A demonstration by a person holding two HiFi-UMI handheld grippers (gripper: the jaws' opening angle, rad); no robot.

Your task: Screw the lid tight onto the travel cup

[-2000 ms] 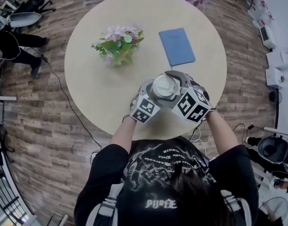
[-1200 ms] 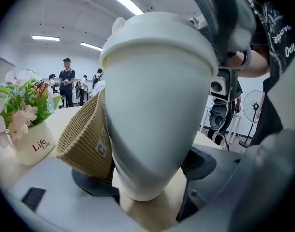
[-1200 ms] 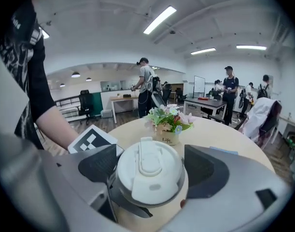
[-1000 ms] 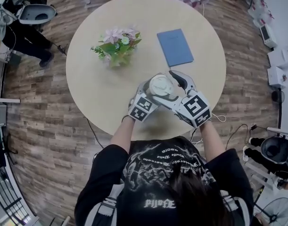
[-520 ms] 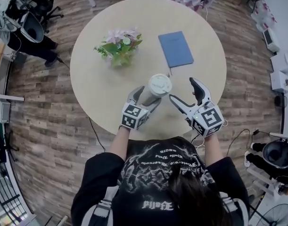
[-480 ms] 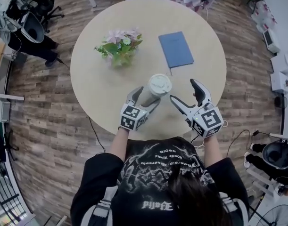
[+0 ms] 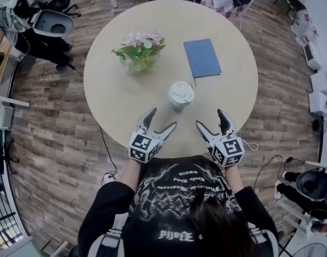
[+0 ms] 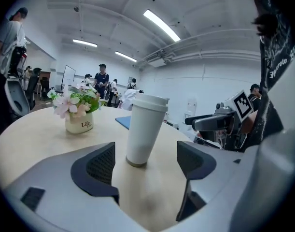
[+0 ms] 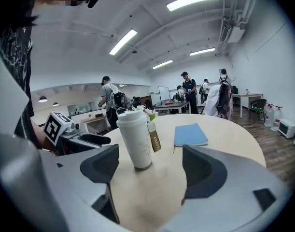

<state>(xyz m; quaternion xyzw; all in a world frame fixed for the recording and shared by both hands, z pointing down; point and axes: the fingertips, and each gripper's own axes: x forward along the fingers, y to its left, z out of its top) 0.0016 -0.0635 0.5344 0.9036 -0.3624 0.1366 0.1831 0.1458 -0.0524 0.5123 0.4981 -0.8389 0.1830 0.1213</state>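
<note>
We hold our left claw point(image 7: 162, 118) and right claw point(image 7: 210, 118) open and empty, near the lidded travel cup point(image 7: 181, 95) on the bench point(image 7: 115, 84). The right claw's jaws were just narrowing.

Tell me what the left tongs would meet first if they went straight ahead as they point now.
Most likely the travel cup: it stands upright, lid on, centred ahead of the open left tongs, with only bare table between.
</note>
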